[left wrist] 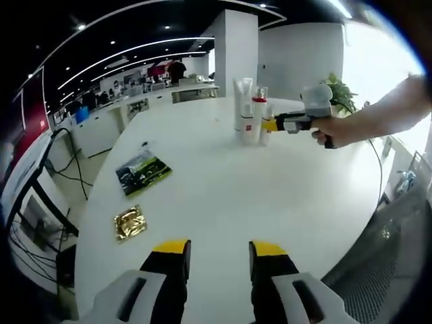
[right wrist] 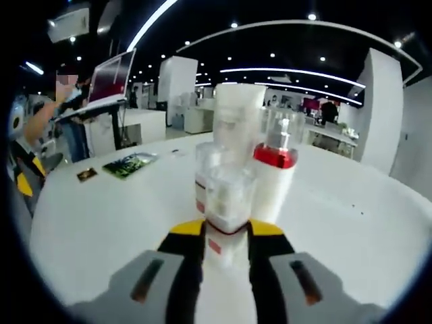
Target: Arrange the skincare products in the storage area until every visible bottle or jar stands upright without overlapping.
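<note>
Several skincare products stand clustered on the white round table (left wrist: pixel 223 196): a tall white tube (left wrist: pixel 243 101), a white bottle with a red collar (left wrist: pixel 258 111) and a small bottle (left wrist: pixel 267 129). My right gripper (left wrist: pixel 278 124), held by a hand (left wrist: pixel 337 129), reaches that small bottle from the right. In the right gripper view my right gripper (right wrist: pixel 227 233) is shut on the small clear-capped bottle (right wrist: pixel 228 199), which stands upright. Just behind it are another small bottle (right wrist: pixel 204 165), the red-collared bottle (right wrist: pixel 277 179) and the white tube (right wrist: pixel 237 111). My left gripper (left wrist: pixel 219 253) is open over bare table.
A green packet (left wrist: pixel 143 172) and a gold packet (left wrist: pixel 130 223) lie flat on the table's left side, also seen as green packet (right wrist: pixel 129 164) and gold packet (right wrist: pixel 86 175). Desks and cables lie beyond the left edge. A potted plant (left wrist: pixel 341 91) stands behind the hand.
</note>
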`<state>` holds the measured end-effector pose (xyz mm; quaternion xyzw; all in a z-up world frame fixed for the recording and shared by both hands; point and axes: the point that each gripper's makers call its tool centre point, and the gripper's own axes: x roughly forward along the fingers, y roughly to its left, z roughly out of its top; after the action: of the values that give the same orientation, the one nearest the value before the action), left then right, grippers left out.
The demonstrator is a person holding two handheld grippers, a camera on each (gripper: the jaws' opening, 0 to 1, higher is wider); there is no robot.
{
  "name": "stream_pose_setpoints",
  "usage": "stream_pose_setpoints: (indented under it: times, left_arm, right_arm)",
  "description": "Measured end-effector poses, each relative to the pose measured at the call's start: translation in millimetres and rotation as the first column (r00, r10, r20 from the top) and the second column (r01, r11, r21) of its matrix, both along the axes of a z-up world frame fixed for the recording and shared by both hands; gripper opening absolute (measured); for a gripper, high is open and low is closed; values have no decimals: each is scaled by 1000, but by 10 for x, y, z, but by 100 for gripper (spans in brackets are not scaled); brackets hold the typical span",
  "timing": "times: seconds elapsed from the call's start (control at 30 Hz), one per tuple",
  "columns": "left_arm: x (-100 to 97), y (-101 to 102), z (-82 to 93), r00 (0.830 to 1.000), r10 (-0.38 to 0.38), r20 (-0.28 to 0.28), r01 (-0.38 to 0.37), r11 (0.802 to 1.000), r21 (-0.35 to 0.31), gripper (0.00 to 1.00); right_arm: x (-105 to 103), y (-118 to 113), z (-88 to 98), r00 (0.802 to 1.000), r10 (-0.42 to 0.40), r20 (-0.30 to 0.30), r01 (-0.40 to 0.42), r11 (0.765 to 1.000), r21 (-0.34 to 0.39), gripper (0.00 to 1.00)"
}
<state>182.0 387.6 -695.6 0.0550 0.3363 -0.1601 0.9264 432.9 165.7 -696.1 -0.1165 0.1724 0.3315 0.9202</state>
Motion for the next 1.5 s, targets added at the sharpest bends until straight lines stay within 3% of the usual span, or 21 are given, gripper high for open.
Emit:
stream_pose_setpoints:
  times: [0.27,0.5,0.97,1.23,1.5]
  left_arm:
    - [-5,8,-4,1000,-1,-1,1,1000,6,35]
    - [-13,24,-21,1000,-2,-6,2,1000,19,34]
    - [-7,14,-8,1000,0,0,0,1000,7,34]
    - [-4,17,-14,1000,0,-2,0,1000,6,34]
    - [-3,23,-27,1000,2,-7,-2,1000,9,34]
  right_arm:
    - [-38,-38,-115,997,-38,-60,37,999,-9,30]
    - [-43,-91,-279,974,-131,-186,136,991,15,30]
    - [12,-88,-296,961,-198,-195,197,980,-27,24]
    - [136,-91,-323,958,-205,-201,202,979,-37,24]
    - [73,-105,-368,944,-226,-242,225,974,-31,29]
